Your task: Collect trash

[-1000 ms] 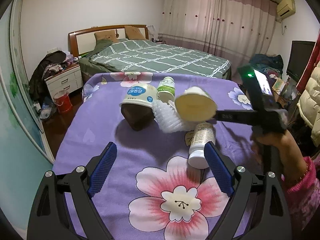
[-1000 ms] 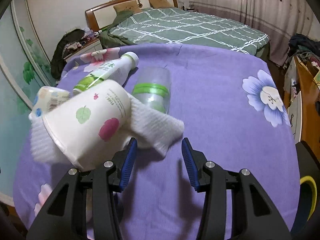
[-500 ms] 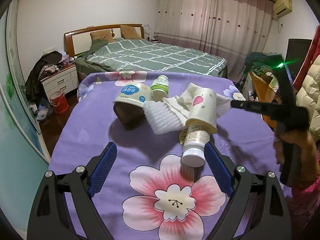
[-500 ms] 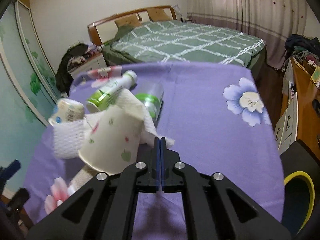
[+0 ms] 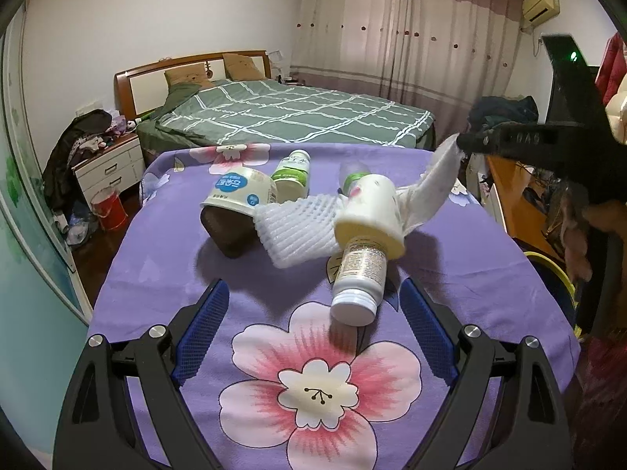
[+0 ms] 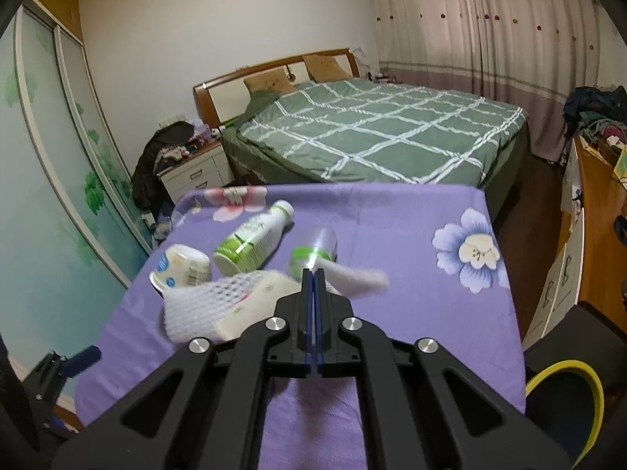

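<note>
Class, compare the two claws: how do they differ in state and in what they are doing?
The left claw is open wide and holds nothing; the right claw is shut, pinching the white tissue paper. The left is low over the purple floral cloth; the right is raised. Both have blue pads.

Table: tub left; bottle behind it; foam net centre; cup over jar right.

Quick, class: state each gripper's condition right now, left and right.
Left gripper: open, holding nothing.
Right gripper: shut on the white tissue, lifting one end.
</note>
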`<state>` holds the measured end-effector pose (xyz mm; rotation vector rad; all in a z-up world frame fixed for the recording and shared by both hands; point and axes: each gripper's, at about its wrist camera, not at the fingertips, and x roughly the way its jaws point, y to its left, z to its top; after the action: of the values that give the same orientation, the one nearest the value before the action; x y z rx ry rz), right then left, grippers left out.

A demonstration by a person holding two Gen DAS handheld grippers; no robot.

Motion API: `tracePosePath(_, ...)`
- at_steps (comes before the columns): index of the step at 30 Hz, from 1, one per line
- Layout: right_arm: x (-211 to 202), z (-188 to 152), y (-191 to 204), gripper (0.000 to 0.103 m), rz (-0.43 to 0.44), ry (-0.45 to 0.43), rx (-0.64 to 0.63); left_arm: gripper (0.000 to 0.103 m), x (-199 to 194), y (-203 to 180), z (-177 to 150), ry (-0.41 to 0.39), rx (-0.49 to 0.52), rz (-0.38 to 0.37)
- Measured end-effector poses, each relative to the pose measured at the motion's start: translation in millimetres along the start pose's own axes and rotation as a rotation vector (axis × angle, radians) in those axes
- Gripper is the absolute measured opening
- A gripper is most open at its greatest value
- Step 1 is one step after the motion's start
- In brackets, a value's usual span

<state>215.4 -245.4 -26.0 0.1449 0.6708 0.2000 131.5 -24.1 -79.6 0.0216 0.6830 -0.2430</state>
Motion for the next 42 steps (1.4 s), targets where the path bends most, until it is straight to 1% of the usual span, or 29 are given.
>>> tracePosePath(12, -51.2, 15.3, -1.1, 0.001, 0.005, -0.107, 0.007, 0.088, 3.0, -1.6, 0.1, 0.008, 0.004, -0.009)
tracePosePath(19, -87.3, 17.1, 1.1, 0.001, 0.007, -0.165, -0.012, 0.088, 3.3, -10.5, -0.9, 0.010, 0.015, -0.022)
tracePosePath(24, -109.6, 13.7, -3.4, 0.001, -0.012, -0.194, -0.016, 0.088, 1.9, -20.2, -0.3, 0.009, 0.034, -0.035)
tracePosePath(35, -140.6, -11.1, -47.8, 0.001, -0.082, -0.187, 0.036, 0.088, 2.7, -37.1, 2.3, 0.016, 0.063, -0.049)
tracePosePath(42, -169.6, -21.2, -88.1, 0.001, -0.164, -0.212, 0.074, 0.088, 8.8, -60.2, 4.9, 0.024, 0.101, -0.078)
